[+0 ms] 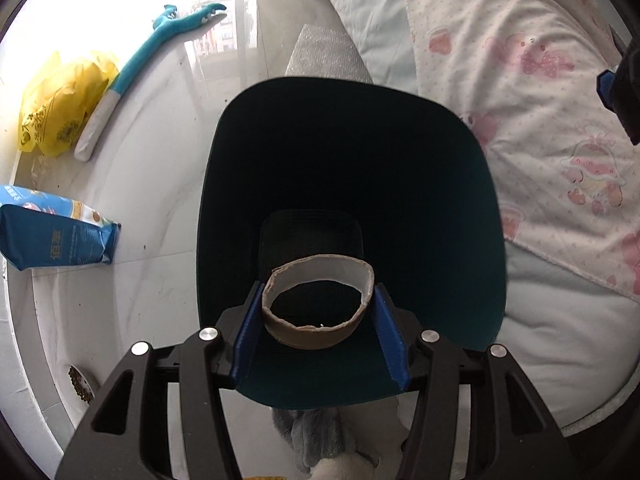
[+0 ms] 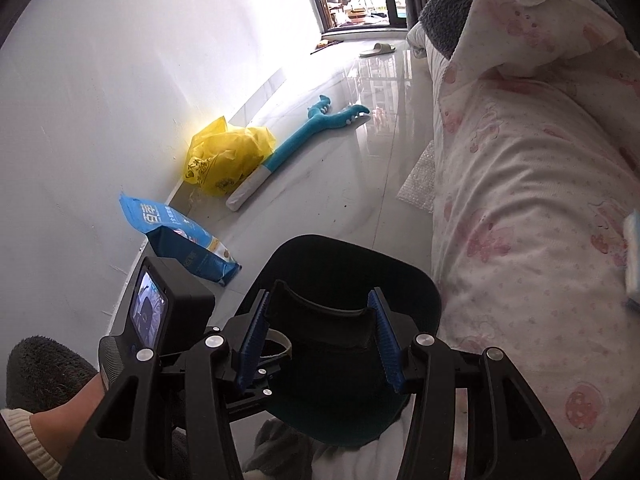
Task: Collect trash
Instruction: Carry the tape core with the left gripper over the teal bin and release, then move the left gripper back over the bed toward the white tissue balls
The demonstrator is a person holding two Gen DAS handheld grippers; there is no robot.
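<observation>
The left gripper (image 1: 318, 320) pinches a short cardboard ring (image 1: 319, 305) between its blue fingers (image 1: 247, 332), one pad touching each side of the ring. The ring hangs over the open mouth of a dark teal bin (image 1: 460, 208), just inside the bin's near rim, with the black bottom visible below it.

In the right wrist view, the right gripper (image 2: 320, 332) hovers above the same bin (image 2: 416, 280), its fingers (image 2: 253, 340) spread wide with nothing between them; the dark shape seen in the gap appears to be the inside of the bin, though the view there is too dark to be sure. The left gripper's black body with its small screen (image 2: 150, 314) sits just to the left, and the ring (image 2: 280, 340) shows as a pale curve behind the right gripper's left finger.

On the glossy tiled floor (image 2: 340, 184), beyond the bin and along the white wall (image 2: 120, 80), lie a blue snack bag (image 2: 188, 244), then a crumpled yellow plastic bag (image 2: 228, 156), and beside it a long teal plush toy (image 2: 308, 128) with a white handle end. A piece of bubble wrap (image 2: 420, 180) lies against the edge of the bed, which is covered with a white quilt (image 2: 540, 160) printed in pink. Far off, a slipper (image 2: 378, 49) rests near the balcony door.
</observation>
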